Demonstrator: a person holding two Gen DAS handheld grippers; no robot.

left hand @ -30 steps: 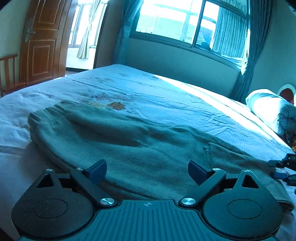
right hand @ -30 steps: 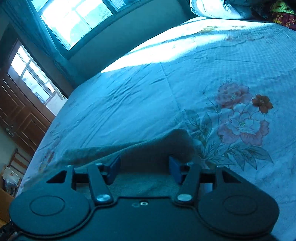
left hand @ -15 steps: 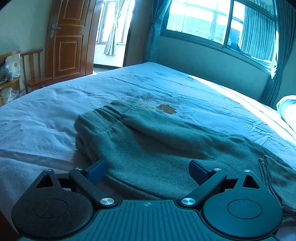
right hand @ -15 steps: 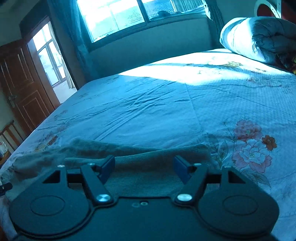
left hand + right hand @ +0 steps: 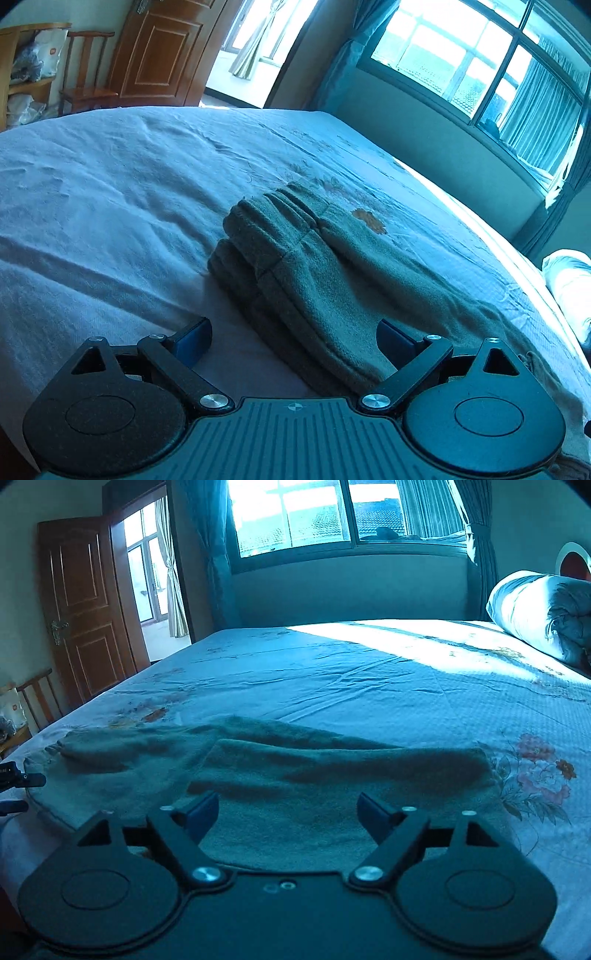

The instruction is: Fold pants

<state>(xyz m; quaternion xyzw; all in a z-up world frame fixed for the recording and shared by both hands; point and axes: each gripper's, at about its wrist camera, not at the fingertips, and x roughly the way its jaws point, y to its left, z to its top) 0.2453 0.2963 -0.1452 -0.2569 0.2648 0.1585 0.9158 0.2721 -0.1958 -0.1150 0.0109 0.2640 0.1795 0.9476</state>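
Note:
Grey-green pants (image 5: 325, 273) lie flat on the bed, folded lengthwise, with the ribbed waistband (image 5: 269, 225) at the far left end. In the right wrist view the pants (image 5: 295, 775) stretch across, with one layer folded over on top. My left gripper (image 5: 293, 338) is open and empty, low over the near edge of the pants close to the waistband end. My right gripper (image 5: 286, 810) is open and empty, just above the other end of the pants. The left gripper's tip (image 5: 22, 779) shows at the left edge of the right wrist view.
The bed has a pale blue floral sheet (image 5: 369, 672). A rolled quilt (image 5: 535, 613) lies at the head end on the right. A wooden door (image 5: 85, 605) and chair (image 5: 85, 70) stand beyond the bed's left side, and a window (image 5: 314, 513) is behind.
Both grippers have swung their view. The left one has moved toward the waistband end. The right one has pulled back and levelled, so the whole length of the pants shows. Both stayed open.

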